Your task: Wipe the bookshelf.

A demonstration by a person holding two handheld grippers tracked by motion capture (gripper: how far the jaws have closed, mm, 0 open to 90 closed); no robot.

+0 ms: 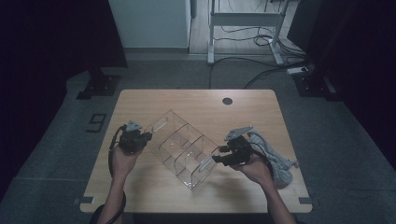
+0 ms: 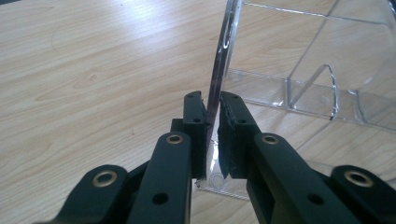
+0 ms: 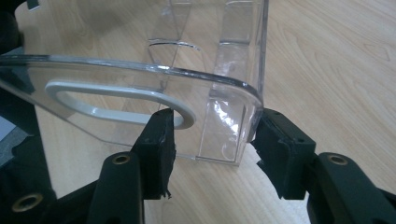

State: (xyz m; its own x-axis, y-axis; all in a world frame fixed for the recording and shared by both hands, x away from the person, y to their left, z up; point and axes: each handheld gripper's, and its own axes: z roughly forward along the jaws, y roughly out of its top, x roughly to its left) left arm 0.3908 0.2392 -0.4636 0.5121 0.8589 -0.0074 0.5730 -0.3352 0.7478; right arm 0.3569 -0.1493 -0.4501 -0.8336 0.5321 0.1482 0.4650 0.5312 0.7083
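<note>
Left gripper (image 2: 212, 135) pinches one end wall of the clear organizer (image 1: 184, 148), which sits mid-table (image 1: 140, 100). Right gripper (image 3: 212, 144) straddles the opposite end's corner, jaws half-wide, probably not yet clamped.

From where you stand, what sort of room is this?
Probably a lab or recording studio: a bare light wooden table, loose black cables trailing over the grey floor, and a white metal equipment stand behind.

Overhead table (image 1: 140, 100) view — two close-ups
</note>
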